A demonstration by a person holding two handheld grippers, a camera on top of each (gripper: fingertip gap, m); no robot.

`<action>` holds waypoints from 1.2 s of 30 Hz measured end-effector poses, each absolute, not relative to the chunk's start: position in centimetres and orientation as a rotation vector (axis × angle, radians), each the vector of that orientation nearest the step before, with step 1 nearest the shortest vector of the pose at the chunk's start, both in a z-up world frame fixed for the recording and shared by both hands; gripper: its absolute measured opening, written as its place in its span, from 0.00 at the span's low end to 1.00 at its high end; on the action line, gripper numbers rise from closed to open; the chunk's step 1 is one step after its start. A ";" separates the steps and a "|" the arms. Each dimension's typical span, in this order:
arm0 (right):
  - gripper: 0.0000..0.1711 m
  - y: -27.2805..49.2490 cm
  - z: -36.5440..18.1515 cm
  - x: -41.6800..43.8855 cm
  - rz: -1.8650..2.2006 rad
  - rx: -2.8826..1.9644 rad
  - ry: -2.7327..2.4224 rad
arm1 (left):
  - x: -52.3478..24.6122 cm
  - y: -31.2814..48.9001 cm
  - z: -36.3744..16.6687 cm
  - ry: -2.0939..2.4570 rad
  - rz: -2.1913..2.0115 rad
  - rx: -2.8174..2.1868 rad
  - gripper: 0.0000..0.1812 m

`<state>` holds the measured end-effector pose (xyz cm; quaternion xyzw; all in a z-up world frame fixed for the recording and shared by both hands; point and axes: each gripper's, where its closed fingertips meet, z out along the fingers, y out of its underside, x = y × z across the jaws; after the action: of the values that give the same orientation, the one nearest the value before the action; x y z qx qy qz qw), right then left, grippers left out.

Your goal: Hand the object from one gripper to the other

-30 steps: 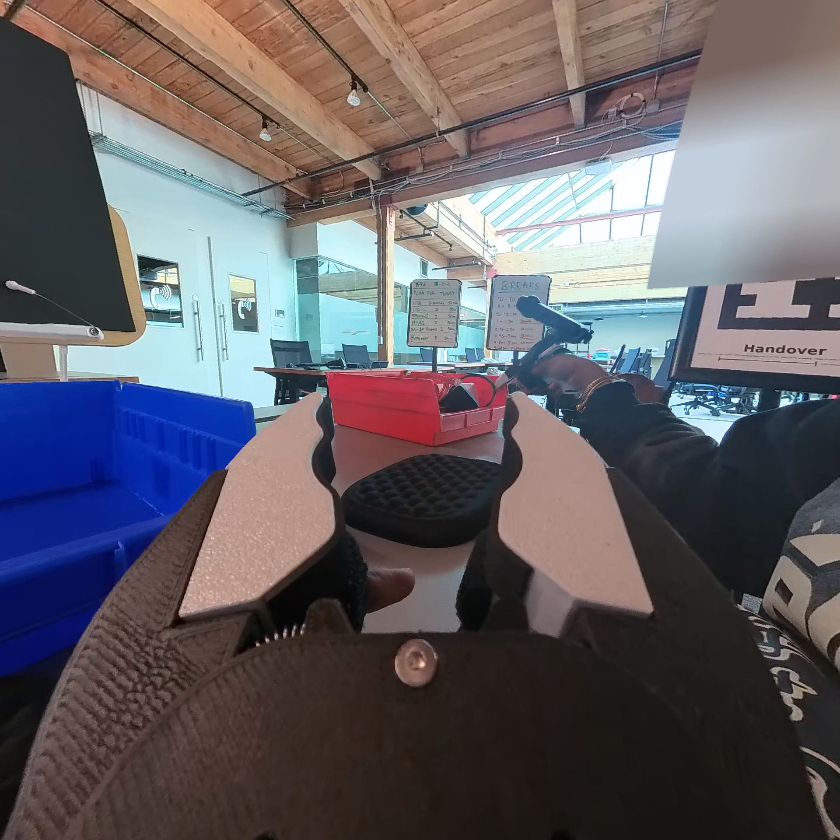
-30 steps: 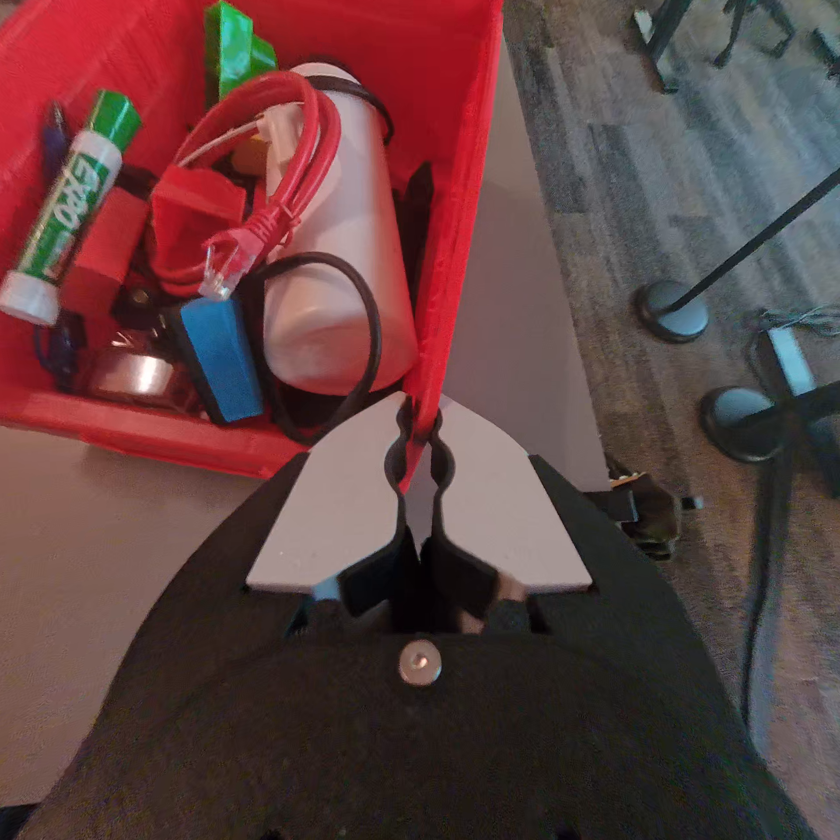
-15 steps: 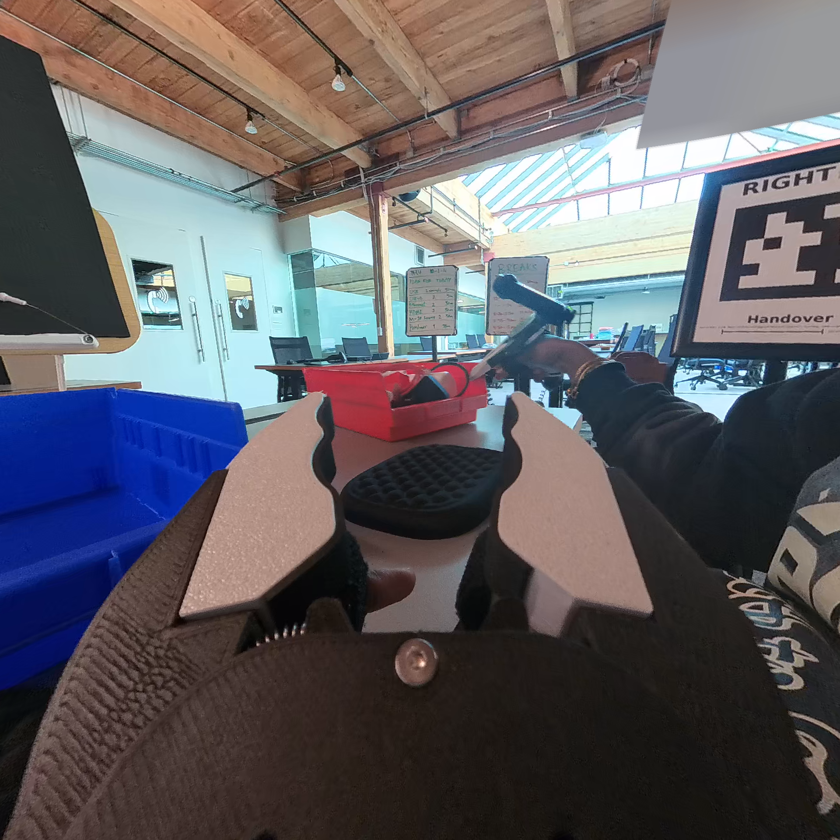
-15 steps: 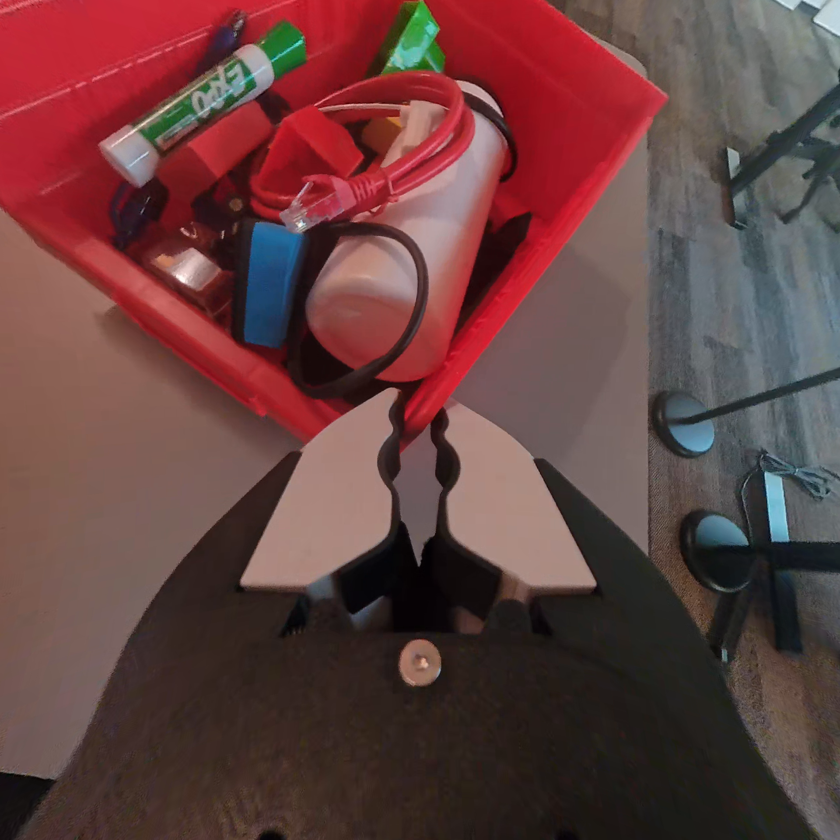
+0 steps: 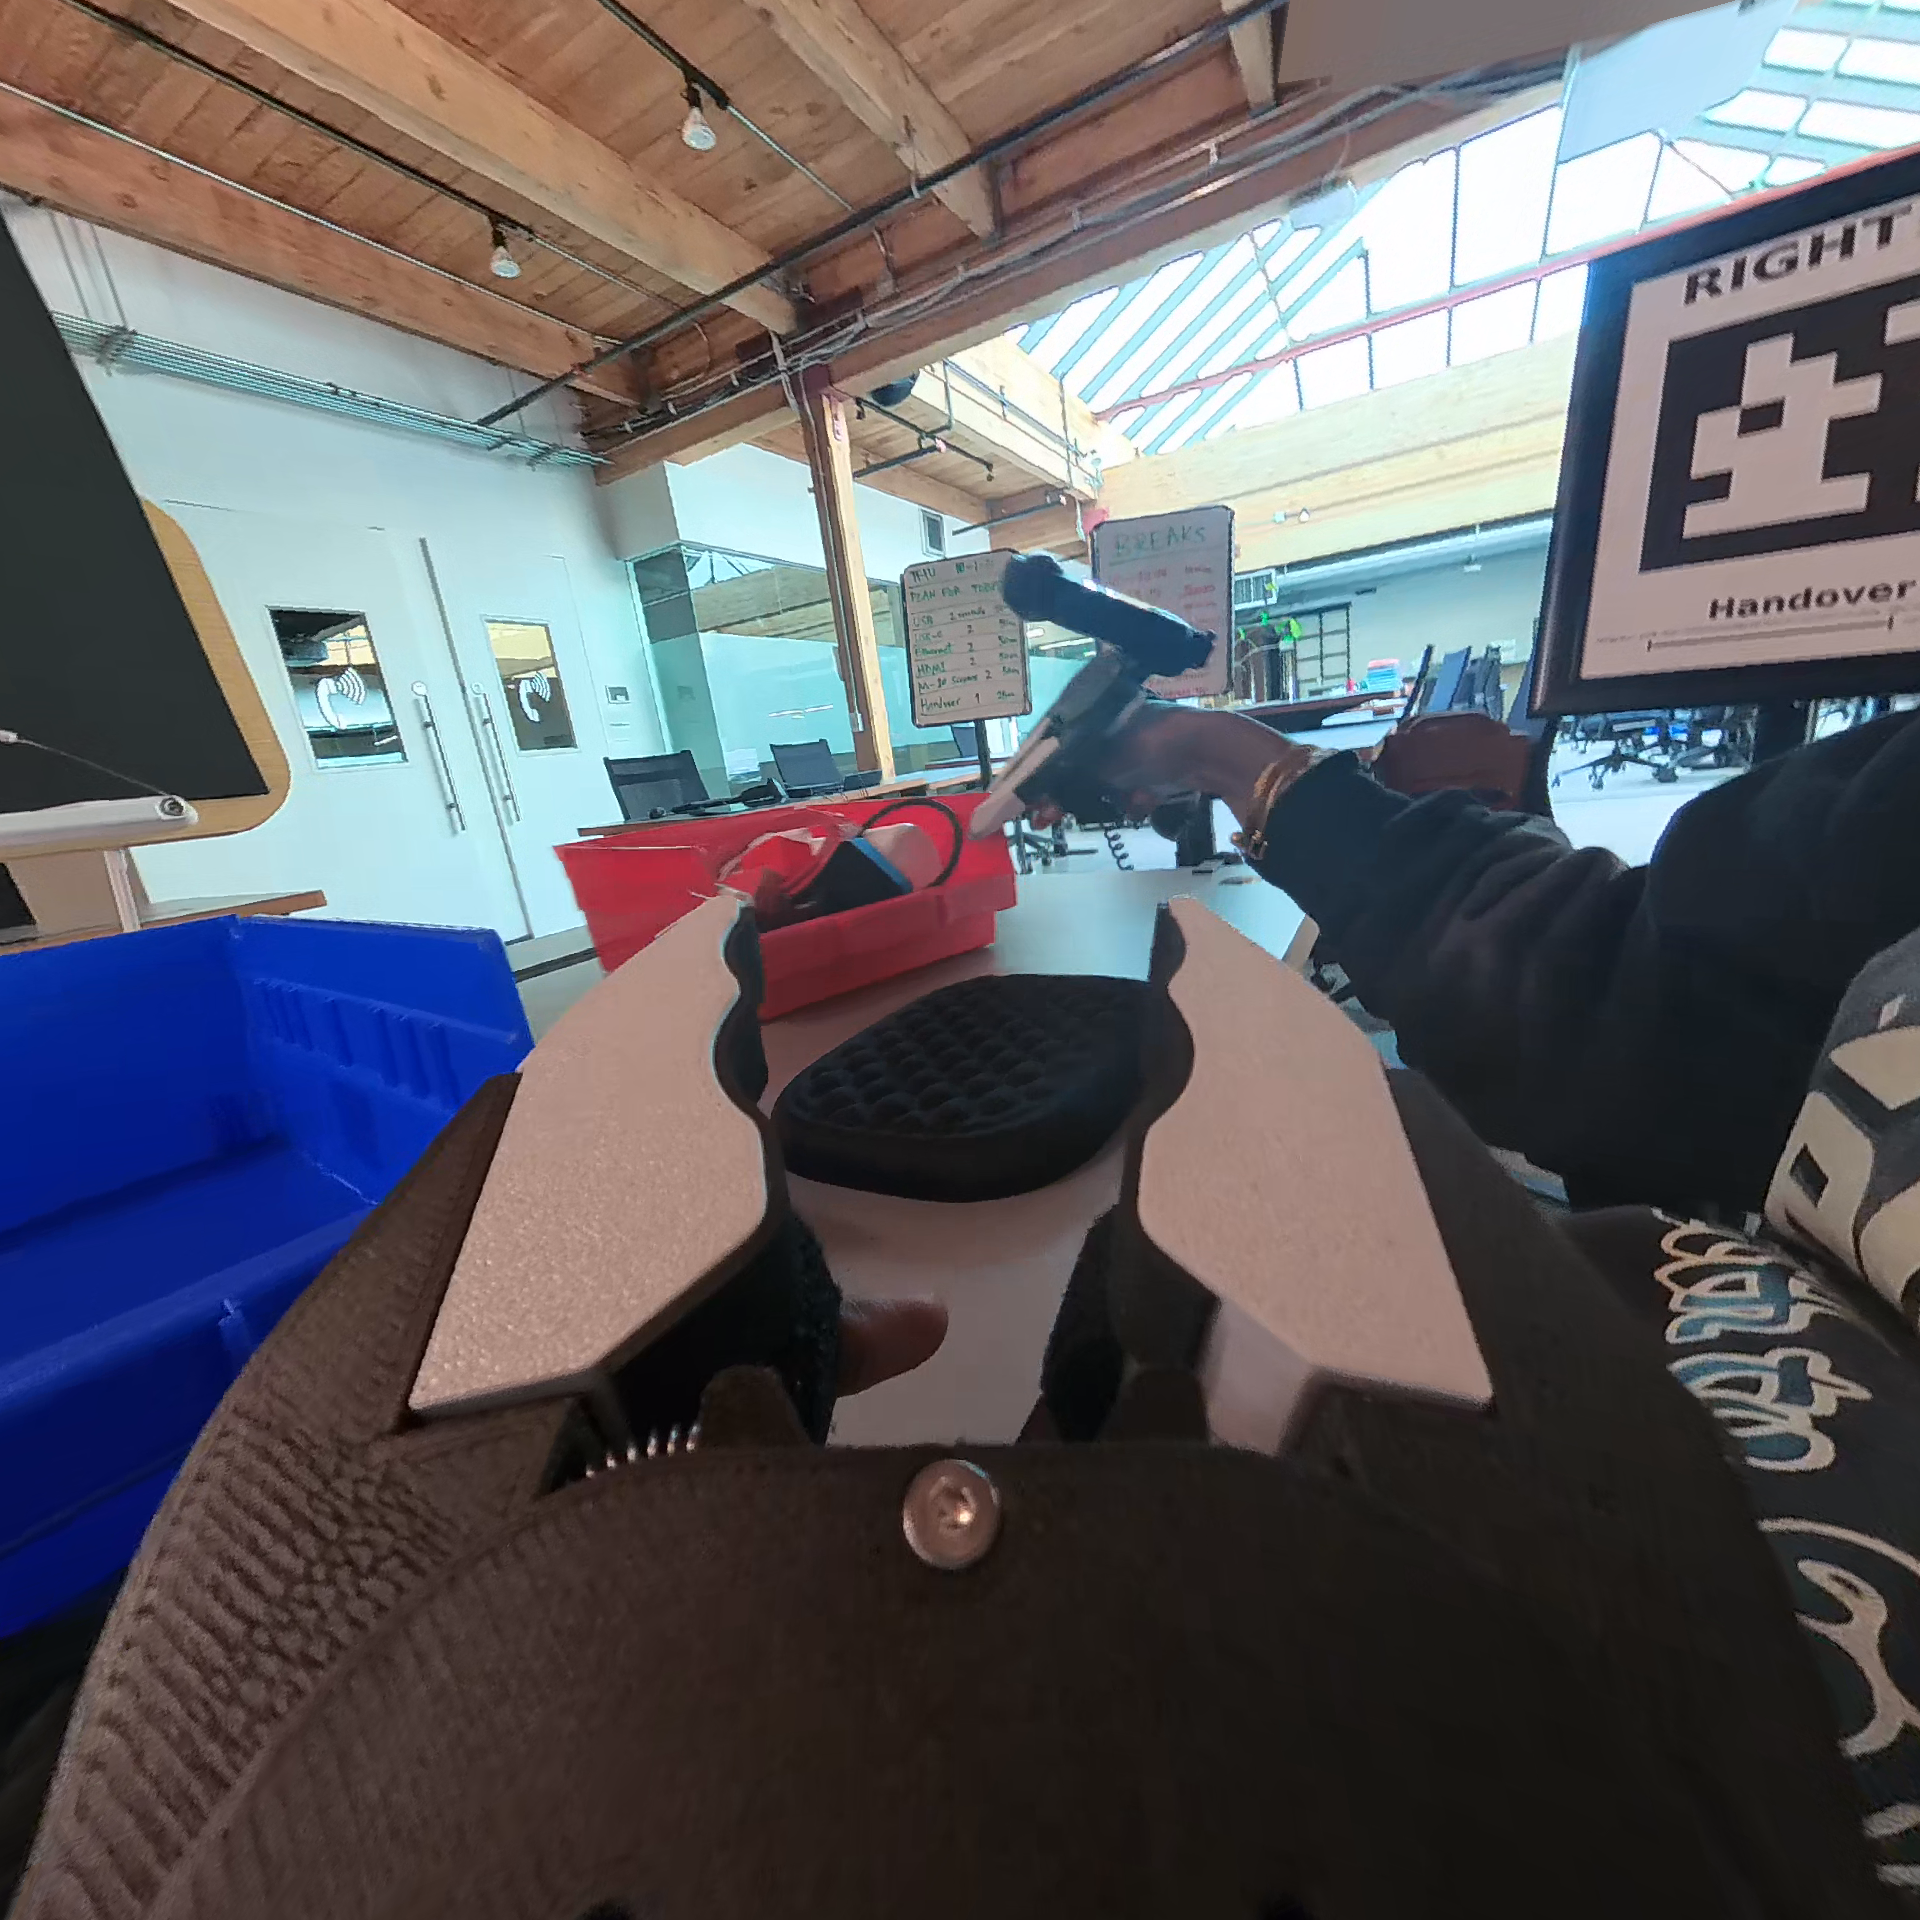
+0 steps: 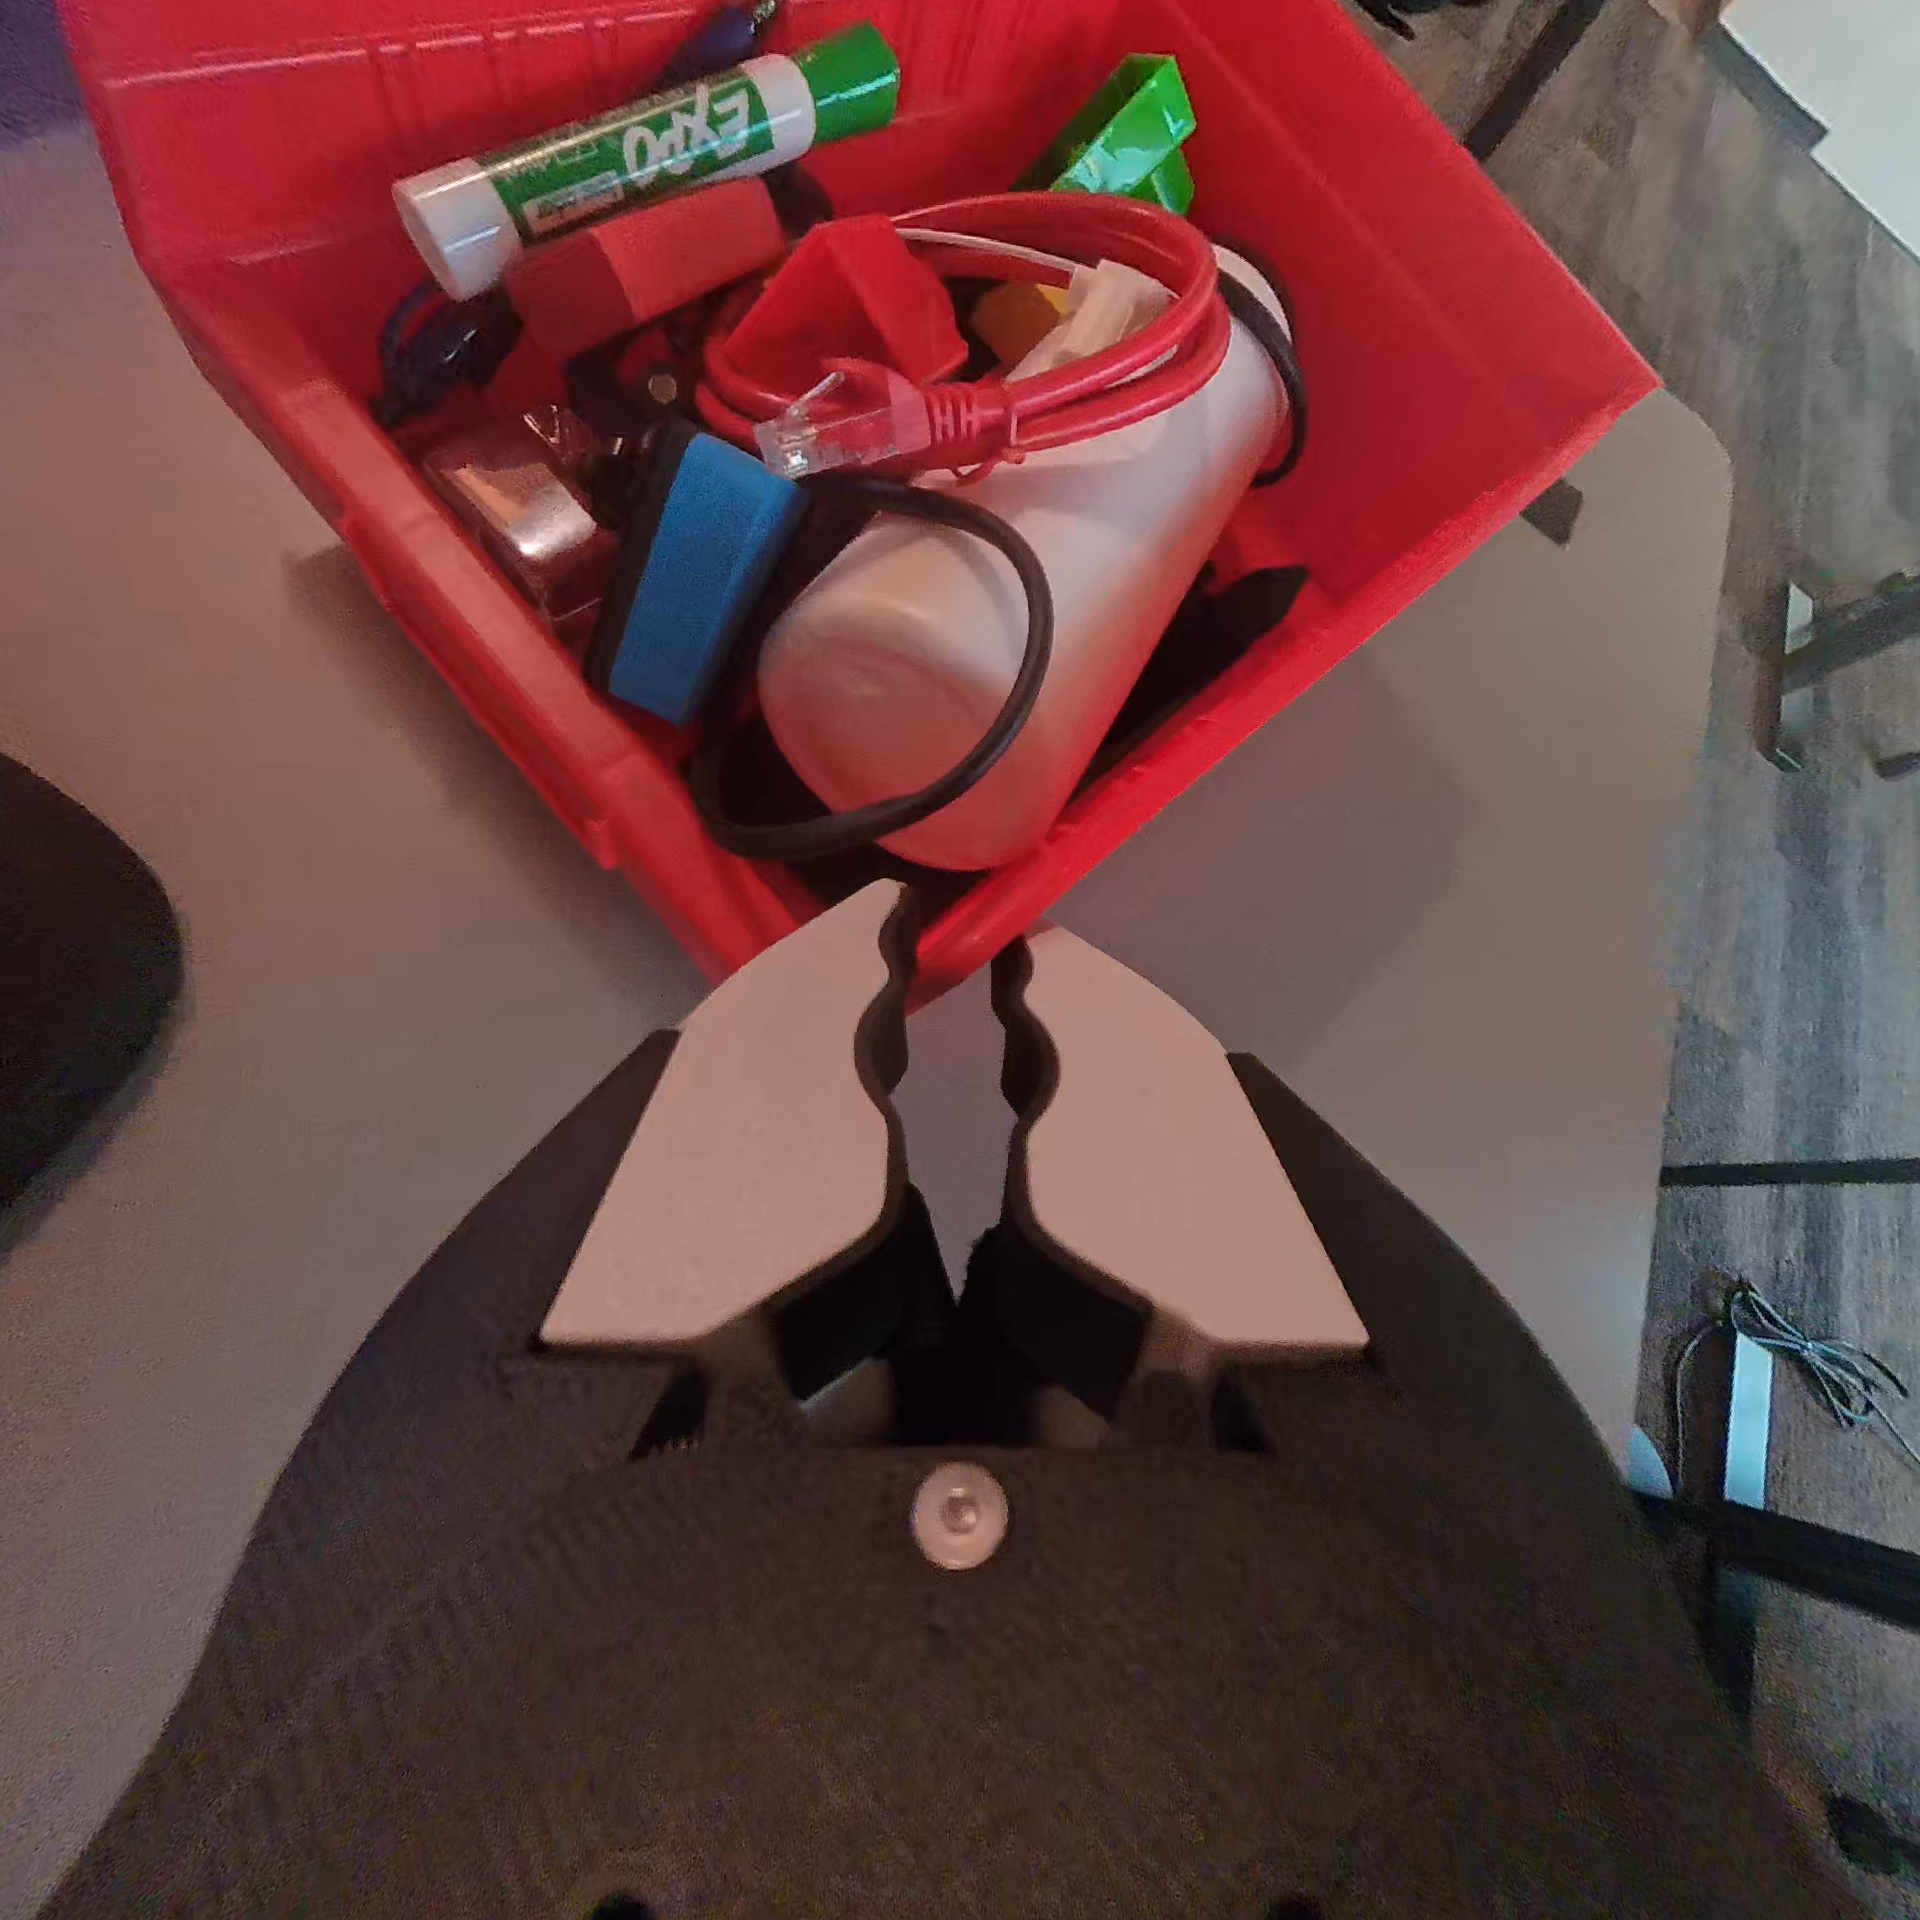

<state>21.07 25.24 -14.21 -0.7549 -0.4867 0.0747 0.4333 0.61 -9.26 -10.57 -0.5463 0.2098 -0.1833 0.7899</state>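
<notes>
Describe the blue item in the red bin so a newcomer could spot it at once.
Find the red plastic bin on the grey table. Near its front corner, left of the white plastic bottle, stands a blue foam-topped block on edge. It is the only blue thing there.

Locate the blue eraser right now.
Right wrist view: blue eraser lies in the red bin, left of the white bottle.

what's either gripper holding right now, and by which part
Nothing. The left gripper is open and empty; the right gripper is slightly open above the red bin's corner.
</notes>
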 end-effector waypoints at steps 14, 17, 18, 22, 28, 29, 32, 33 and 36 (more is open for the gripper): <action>0.09 20.9 -14.3 11.1 0.247 -1.753 -1.413 | 1.0 -9.4 -10.9 0.487 -0.381 -1.183 0.39; 0.09 19.8 -14.2 9.1 0.255 -1.735 -1.431 | 1.0 -9.4 -10.9 0.490 -0.379 -1.183 0.39; 0.09 19.4 -14.2 8.5 0.256 -1.728 -1.439 | 1.0 -9.4 -10.9 0.489 -0.380 -1.182 0.39; 0.09 17.9 -14.2 6.2 0.260 -1.710 -1.464 | 1.0 -9.4 -10.9 0.486 -0.380 -1.179 0.39; 0.09 17.1 -14.2 4.0 0.249 -1.677 -1.514 | 1.1 -9.4 -10.9 0.490 -0.378 -1.177 0.39; 0.09 17.0 -14.2 3.6 0.254 -1.672 -1.525 | 1.1 -9.4 -10.9 0.492 -0.378 -1.177 0.39; 0.09 16.6 -14.2 2.3 0.251 -1.649 -1.561 | 1.2 -9.4 -11.0 0.498 -0.375 -1.178 0.39; 0.09 16.5 -14.2 1.8 0.247 -1.644 -1.567 | 1.3 -9.4 -11.0 0.500 -0.374 -1.178 0.39; 0.09 16.0 -14.2 0.1 0.257 -1.630 -1.581 | 1.3 -9.4 -11.0 0.504 -0.371 -1.178 0.38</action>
<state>0.09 16.05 -14.17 -0.6487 -0.6295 0.1022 0.4152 1.30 -9.40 -11.05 -0.5462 0.2340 -0.1721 0.7857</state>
